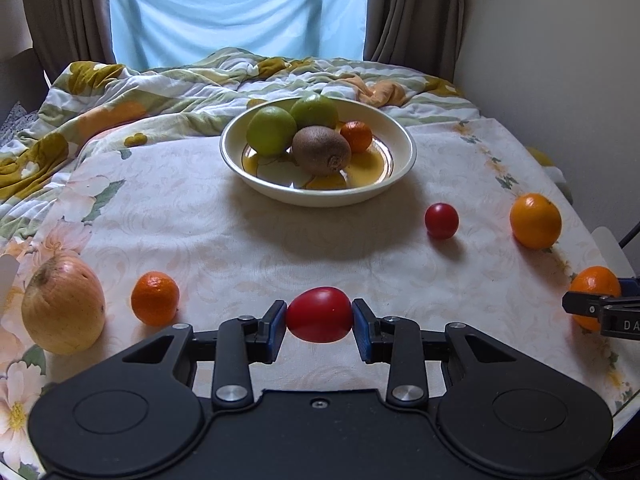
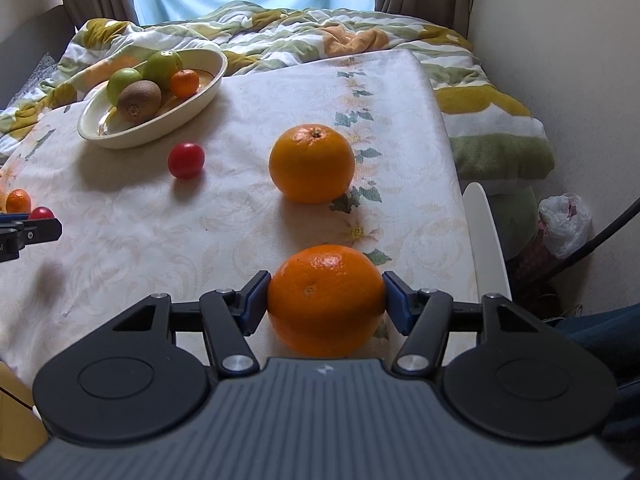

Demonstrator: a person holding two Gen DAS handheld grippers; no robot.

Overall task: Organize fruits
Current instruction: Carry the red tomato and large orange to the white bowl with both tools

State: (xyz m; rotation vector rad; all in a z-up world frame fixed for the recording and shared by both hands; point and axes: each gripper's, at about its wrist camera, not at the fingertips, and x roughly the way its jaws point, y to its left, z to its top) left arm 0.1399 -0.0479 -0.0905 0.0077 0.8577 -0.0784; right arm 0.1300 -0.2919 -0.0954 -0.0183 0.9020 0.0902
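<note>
4 fruits sit in the bowl [image 1: 404, 160]; our left tongs [image 1: 319, 322] grip a tomato [image 1: 319, 314], right tongs [image 2: 325, 302] an orange [image 2: 326, 300], 4 others wait nearby.

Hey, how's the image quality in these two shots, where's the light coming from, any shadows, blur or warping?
Left wrist view: backlit by the window, so the bowl and small tomato throw soft shadows toward the camera; fisheye bends the table edges, corners go dark. Right wrist view: same window light, glare on the held orange, far orange sharp, dark corners; no motion blur in either.
</note>
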